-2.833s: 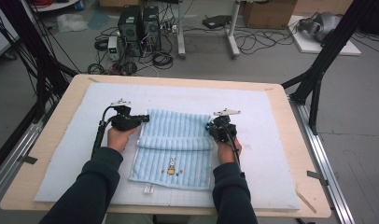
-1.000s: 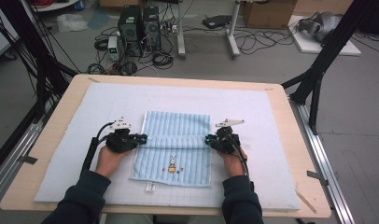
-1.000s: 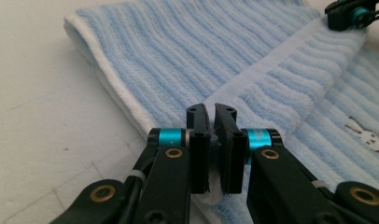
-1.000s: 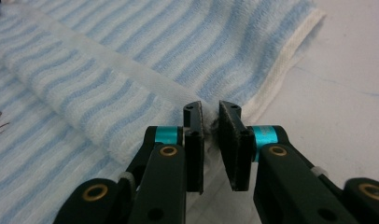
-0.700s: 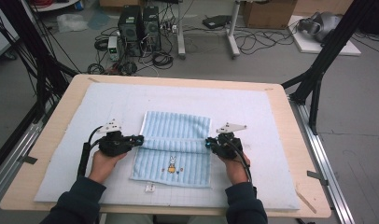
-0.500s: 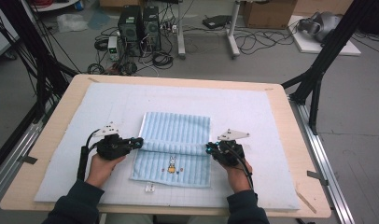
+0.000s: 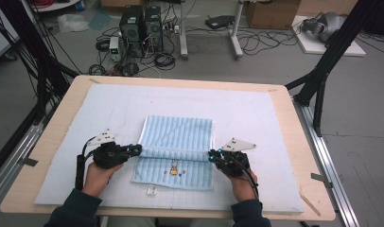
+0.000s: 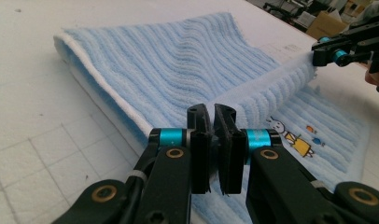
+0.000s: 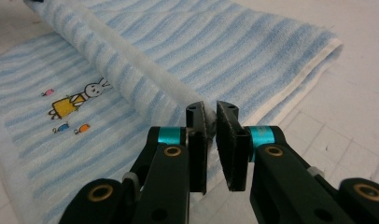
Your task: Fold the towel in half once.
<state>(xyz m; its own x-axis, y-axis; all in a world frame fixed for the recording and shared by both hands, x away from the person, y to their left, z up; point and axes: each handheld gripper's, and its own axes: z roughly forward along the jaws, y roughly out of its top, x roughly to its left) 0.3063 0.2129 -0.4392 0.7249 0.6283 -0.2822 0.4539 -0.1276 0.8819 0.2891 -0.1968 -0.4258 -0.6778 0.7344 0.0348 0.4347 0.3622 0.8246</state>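
Towel (image 7: 178, 142): ribbed light-blue terry, white hem, small rabbit embroidery (image 7: 173, 168). It lies mid-table on the white quilted mat (image 7: 256, 118), far edge folded toward the person, the fold ridge running left-right. Left gripper (image 7: 138, 150) and right gripper (image 7: 211, 155) are each clamped on a ridge corner, held low and level, pointing inward, forearms entering from below.
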